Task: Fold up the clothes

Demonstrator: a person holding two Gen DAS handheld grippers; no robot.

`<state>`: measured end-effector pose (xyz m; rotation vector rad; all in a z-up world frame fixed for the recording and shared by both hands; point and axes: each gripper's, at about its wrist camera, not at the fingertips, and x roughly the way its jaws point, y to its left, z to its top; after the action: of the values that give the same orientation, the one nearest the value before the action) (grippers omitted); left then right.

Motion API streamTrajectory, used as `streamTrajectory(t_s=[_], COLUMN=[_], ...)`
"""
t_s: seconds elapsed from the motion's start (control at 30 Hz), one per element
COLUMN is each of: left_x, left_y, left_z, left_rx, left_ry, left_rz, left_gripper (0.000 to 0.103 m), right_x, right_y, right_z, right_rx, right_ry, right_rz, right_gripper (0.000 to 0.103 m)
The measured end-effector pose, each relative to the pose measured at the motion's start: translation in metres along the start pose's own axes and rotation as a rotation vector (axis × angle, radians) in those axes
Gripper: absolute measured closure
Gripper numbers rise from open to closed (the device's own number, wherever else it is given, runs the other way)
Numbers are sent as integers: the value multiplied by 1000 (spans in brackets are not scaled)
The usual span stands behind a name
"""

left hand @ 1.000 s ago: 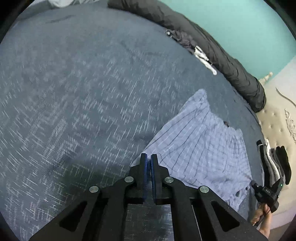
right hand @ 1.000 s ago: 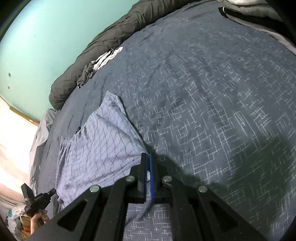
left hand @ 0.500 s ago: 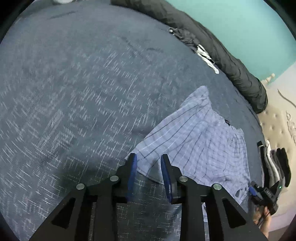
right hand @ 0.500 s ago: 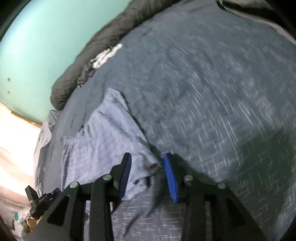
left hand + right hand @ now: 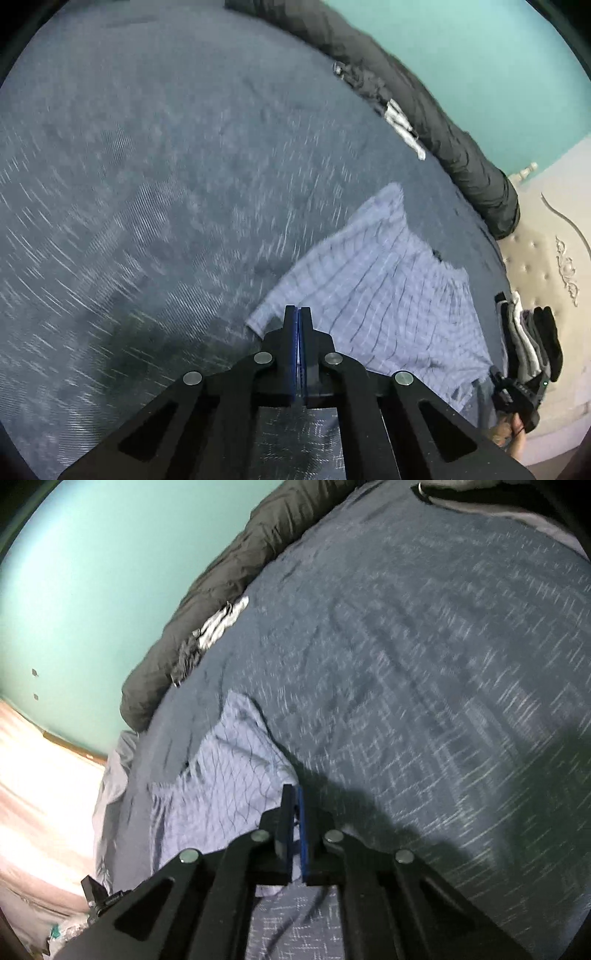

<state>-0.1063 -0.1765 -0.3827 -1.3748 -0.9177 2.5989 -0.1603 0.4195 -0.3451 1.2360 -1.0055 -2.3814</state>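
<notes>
A light blue checked garment (image 5: 388,288) lies flat on the dark blue bedspread (image 5: 166,184). My left gripper (image 5: 297,314) is closing tight on its near hem at the left corner, the blue pads pressed together over the cloth edge. In the right wrist view the same garment (image 5: 221,786) spreads away to the left. There my right gripper (image 5: 293,797) is closing on the opposite near corner, and a strip of pale cloth shows between its pads. The far end of the garment lies slightly rumpled.
A rolled dark duvet (image 5: 443,140) runs along the teal wall, with small dark and white clothes (image 5: 399,122) beside it. A stack of folded clothes (image 5: 532,343) stands by the cream headboard (image 5: 554,266). A hand with the other gripper (image 5: 517,395) shows at lower right.
Both grippers opened half a second ago around the garment's near edge and have now shut on it. The hands themselves have hardly moved.
</notes>
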Motion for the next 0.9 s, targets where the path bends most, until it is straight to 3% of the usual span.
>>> streamTrajectory(t_s=[0.17,0.37,0.77,0.9], left_x=[-1,4,8,11], left_y=[4,-3,-17,-29], left_z=[1,2,17,17], left_rx=[2,24,79,135], left_ry=[-10,-3,-21,-27], left_rz=[43,40,52,56], left_gripper=[103,103,103,94], right_x=[-4,1,0,4], right_y=[-8,-11,-13,-12], right_z=[2,1,0,-1], right_rx=[25,9,-10,2], right_ry=[-10,-8,-17,-8], right_rz=[-31,-106,-163,-177], right_gripper=[101,101,101,100])
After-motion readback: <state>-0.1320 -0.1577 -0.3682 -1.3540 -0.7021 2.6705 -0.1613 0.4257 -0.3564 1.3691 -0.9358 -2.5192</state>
